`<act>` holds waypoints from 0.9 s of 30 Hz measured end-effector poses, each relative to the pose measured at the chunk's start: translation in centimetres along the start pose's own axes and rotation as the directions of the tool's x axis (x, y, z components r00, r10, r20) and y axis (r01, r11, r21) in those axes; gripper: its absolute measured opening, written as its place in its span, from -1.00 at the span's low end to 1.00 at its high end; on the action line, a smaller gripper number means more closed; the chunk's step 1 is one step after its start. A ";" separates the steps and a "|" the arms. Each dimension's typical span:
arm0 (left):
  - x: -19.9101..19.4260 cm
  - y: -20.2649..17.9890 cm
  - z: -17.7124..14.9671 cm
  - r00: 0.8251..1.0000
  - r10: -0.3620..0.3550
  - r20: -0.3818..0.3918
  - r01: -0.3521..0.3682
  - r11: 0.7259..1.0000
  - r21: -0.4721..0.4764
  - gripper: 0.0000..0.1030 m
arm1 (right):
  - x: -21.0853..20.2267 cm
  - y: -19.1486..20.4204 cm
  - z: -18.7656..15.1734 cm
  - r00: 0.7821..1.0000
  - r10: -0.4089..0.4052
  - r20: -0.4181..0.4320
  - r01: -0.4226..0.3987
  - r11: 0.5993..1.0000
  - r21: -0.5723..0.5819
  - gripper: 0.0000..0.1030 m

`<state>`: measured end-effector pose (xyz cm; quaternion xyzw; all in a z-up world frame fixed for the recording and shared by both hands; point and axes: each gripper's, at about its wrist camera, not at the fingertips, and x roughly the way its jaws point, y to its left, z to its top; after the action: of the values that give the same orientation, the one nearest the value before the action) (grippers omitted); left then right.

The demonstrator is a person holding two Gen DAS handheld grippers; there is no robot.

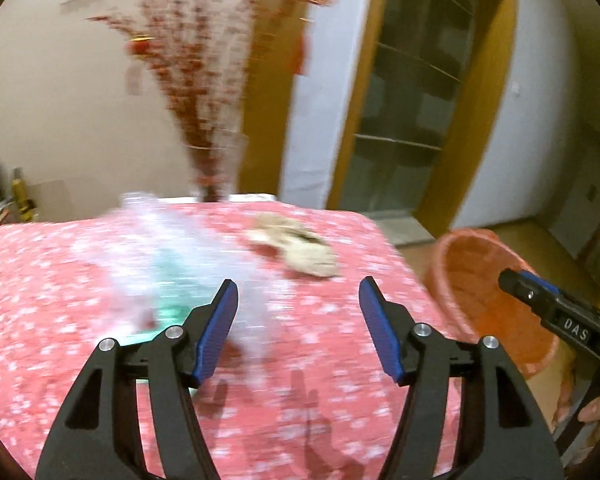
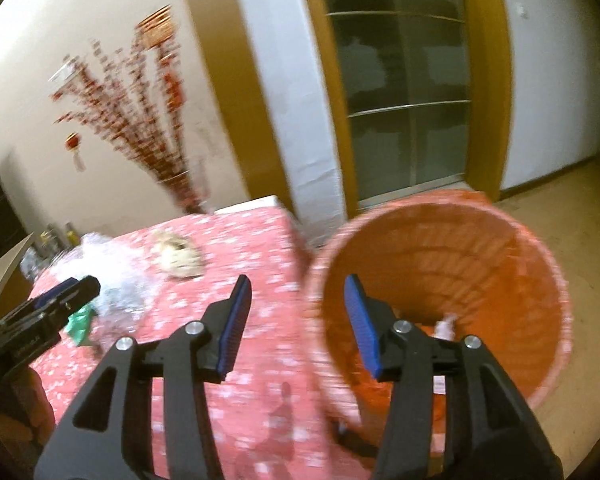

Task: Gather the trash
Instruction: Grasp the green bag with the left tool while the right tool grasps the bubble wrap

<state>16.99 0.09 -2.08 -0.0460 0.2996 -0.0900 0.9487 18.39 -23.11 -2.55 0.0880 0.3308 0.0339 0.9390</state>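
A crumpled clear plastic bag [image 1: 172, 256] with green inside lies on the red flowered tablecloth [image 1: 40, 300], left of my open, empty left gripper [image 1: 298, 300]. A beige crumpled wad [image 1: 296, 246] lies farther back. An orange woven bin [image 2: 452, 276] stands off the table's right edge with a small pale scrap [image 2: 446, 326] inside. My right gripper [image 2: 298, 308] is open and empty over the bin's near rim. The bag [image 2: 116, 280] and wad [image 2: 178, 258] also show in the right wrist view.
A glass vase with red blossom branches [image 1: 204, 100] stands at the table's far edge. A wood-framed glass door [image 1: 412, 92] is behind. Bottles [image 1: 20, 196] stand at the far left. The right gripper's tip [image 1: 540, 296] hangs over the bin [image 1: 472, 280].
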 end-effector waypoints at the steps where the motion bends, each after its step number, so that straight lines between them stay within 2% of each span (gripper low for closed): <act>1: -0.4 1.1 0.0 1.000 0.027 0.011 -0.026 1.000 -0.014 0.22 | 0.4 1.1 0.0 1.000 0.016 -0.007 -0.017 1.000 -0.015 -0.06; 6: -2.0 5.3 -0.4 0.991 0.128 0.045 -0.125 0.990 -0.065 0.23 | 2.6 6.8 -0.2 0.992 0.116 -0.056 -0.121 0.989 -0.085 -0.06; 11: -2.7 8.8 -1.1 0.982 0.184 0.037 -0.178 0.977 -0.116 0.23 | 4.6 12.4 -0.5 0.973 0.204 -0.108 -0.219 0.964 -0.154 -0.07; 14: -3.0 10.4 -1.4 0.978 0.205 0.031 -0.198 0.970 -0.141 0.23 | 5.5 14.9 -0.9 0.964 0.227 -0.139 -0.251 0.948 -0.194 -0.07; 20: -3.2 12.2 -1.7 0.976 0.216 0.028 -0.208 0.963 -0.171 0.23 | 7.2 17.5 -2.4 0.953 0.223 -0.206 -0.270 0.932 -0.240 -0.18; 27: -3.5 13.5 -2.3 0.977 0.213 0.021 -0.205 0.960 -0.190 0.23 | 8.9 18.7 -3.2 0.965 0.155 -0.214 -0.214 0.933 -0.291 -0.35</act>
<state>14.78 13.89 -3.93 -0.1048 0.2900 0.0403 0.9504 23.26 -3.24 -6.96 -0.0340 0.3982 0.1820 0.8984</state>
